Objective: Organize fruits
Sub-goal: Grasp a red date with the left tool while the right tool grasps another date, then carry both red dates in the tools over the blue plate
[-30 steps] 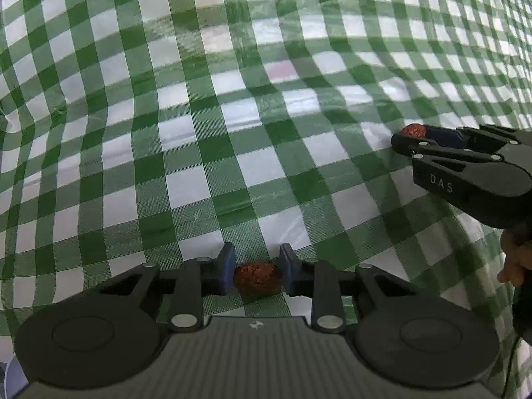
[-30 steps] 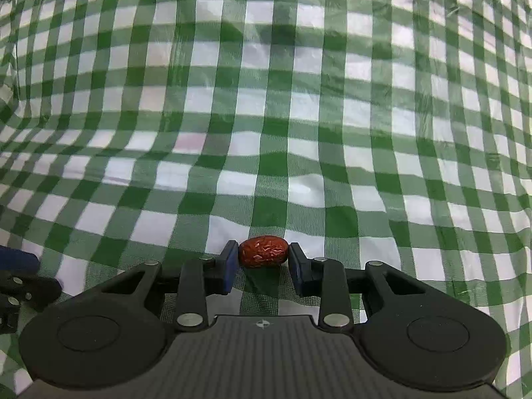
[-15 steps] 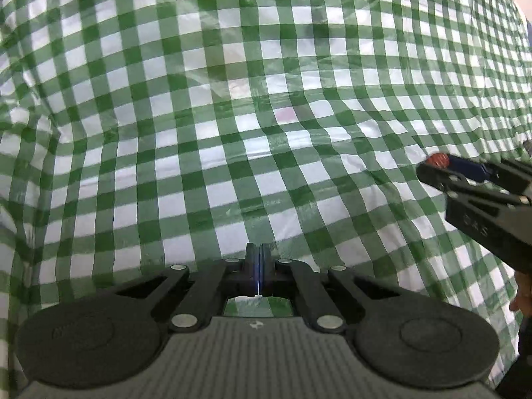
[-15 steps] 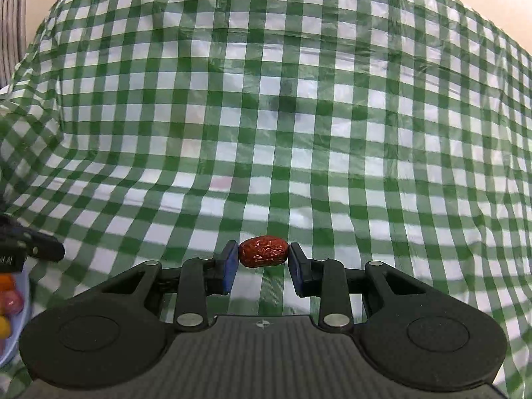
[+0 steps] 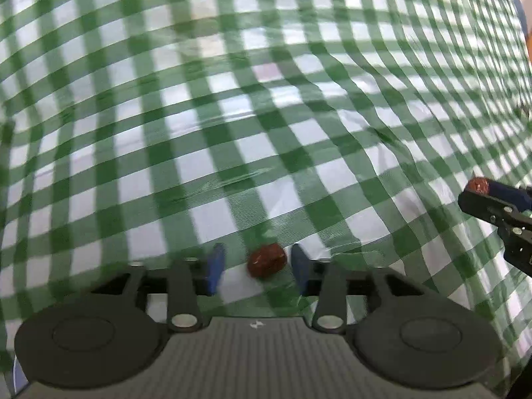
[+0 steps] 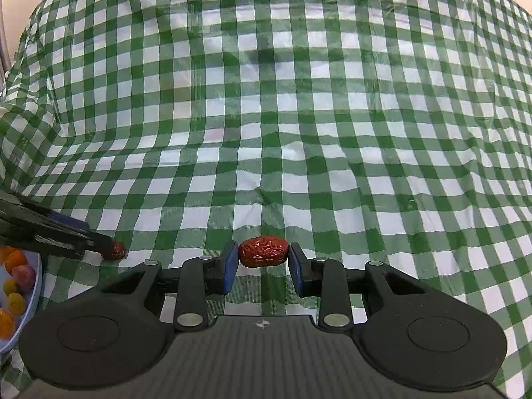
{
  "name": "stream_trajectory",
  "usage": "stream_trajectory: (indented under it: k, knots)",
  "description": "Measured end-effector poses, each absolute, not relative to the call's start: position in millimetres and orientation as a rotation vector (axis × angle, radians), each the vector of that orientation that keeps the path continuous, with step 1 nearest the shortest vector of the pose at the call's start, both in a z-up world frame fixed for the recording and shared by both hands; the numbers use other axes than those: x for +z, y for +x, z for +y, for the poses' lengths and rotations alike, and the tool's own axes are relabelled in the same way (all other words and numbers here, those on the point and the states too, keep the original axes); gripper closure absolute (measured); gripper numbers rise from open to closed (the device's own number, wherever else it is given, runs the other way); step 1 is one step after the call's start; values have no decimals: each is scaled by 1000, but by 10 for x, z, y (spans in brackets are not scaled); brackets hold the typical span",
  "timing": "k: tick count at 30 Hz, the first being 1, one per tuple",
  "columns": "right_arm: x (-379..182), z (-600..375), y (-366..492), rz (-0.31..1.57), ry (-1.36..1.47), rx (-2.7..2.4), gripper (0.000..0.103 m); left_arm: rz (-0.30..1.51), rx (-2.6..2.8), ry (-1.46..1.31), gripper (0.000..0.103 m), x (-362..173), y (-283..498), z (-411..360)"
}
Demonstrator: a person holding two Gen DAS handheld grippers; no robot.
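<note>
My left gripper [image 5: 256, 267] hangs low over the checked cloth with its jaws opening. A wrinkled dark-red date [image 5: 266, 261] lies on the cloth between the blue pads [image 5: 214, 267], touching neither. In the right wrist view the same date [image 6: 116, 250] shows at the tips of that gripper's dark fingers [image 6: 50, 232], at the left edge. My right gripper [image 6: 262, 256] is shut on a second red date [image 6: 263, 252], held lengthwise above the cloth. From the left wrist view this second date [image 5: 478, 185] shows pinched at the right edge.
A green-and-white checked plastic cloth [image 6: 266, 116] covers the whole table and is rumpled in places. A pale blue plate [image 6: 37, 286] holding several small orange, yellow and pink fruits sits at the lower left of the right wrist view, just below the left gripper's fingers.
My left gripper held a date, then stood fully shut and empty higher up; now its jaws are apart around a date on the cloth. The right gripper carried its date and the plate came into view.
</note>
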State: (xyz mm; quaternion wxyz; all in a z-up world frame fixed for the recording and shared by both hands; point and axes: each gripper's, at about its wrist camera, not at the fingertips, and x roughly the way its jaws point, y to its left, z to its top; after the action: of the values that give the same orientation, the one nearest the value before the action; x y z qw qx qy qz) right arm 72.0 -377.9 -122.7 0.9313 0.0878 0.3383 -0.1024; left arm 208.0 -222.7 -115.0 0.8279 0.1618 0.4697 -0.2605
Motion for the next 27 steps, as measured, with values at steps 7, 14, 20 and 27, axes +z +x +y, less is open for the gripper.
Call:
stream_trajectory:
  k: [7, 14, 20, 27]
  knots:
    - [-1239, -3798, 749, 693, 174, -200, 69, 1053, -544, 362, 70, -1335, 2104, -2342]
    - [-951, -3614, 611, 648, 146, -167, 69, 970, -487, 243, 70, -670, 1805, -2030]
    - [-541, -3118, 160, 612, 135, -41, 69, 958, -371, 194, 70, -186, 1122, -1254]
    - [-386, -2314, -453, 681, 157, 158, 69, 1006, -223, 165, 70, -20, 221, -312]
